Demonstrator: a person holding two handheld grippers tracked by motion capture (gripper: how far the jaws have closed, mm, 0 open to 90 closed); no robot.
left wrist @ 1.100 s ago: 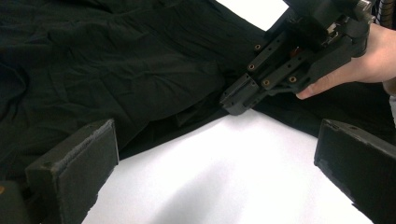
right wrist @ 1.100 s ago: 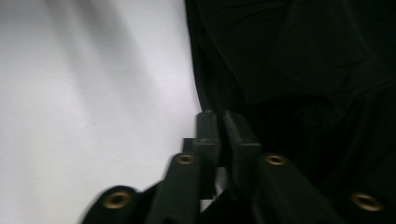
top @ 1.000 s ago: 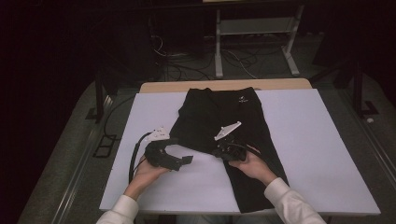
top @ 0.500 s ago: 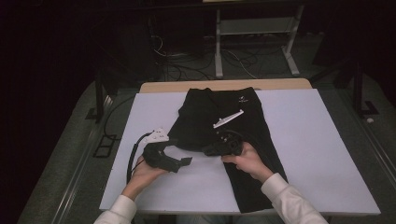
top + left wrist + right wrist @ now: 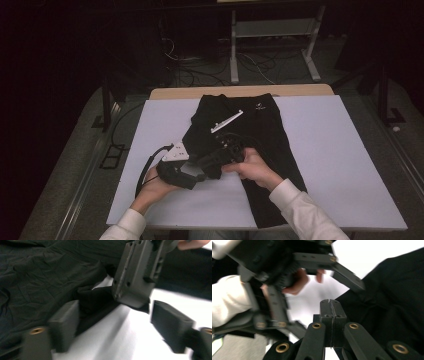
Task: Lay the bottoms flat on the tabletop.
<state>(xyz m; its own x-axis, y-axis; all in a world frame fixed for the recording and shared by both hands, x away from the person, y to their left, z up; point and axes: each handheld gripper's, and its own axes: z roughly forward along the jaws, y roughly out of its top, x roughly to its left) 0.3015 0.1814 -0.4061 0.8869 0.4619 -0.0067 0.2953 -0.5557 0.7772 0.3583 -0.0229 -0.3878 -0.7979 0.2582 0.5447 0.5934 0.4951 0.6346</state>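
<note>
A black garment lies flat down the middle of the white table cover, with a white strip on it. My right gripper is shut, pinching the garment's left edge and holding it tented off the table. The left gripper view shows it as a grey block pointing down onto that lifted fold. My left gripper is open. Its jaws have just been closing and straddle the fold, but the right pad stands clear of the cloth.
The wooden table edge shows beyond the white cover. A metal stand and cables sit on the dark floor behind. Bare white cover lies to the right of the garment and in the near left corner.
The right gripper has risen and moved left toward the left gripper, pulling the garment's edge with it. The left gripper has stayed in place and its jaws have narrowed.
</note>
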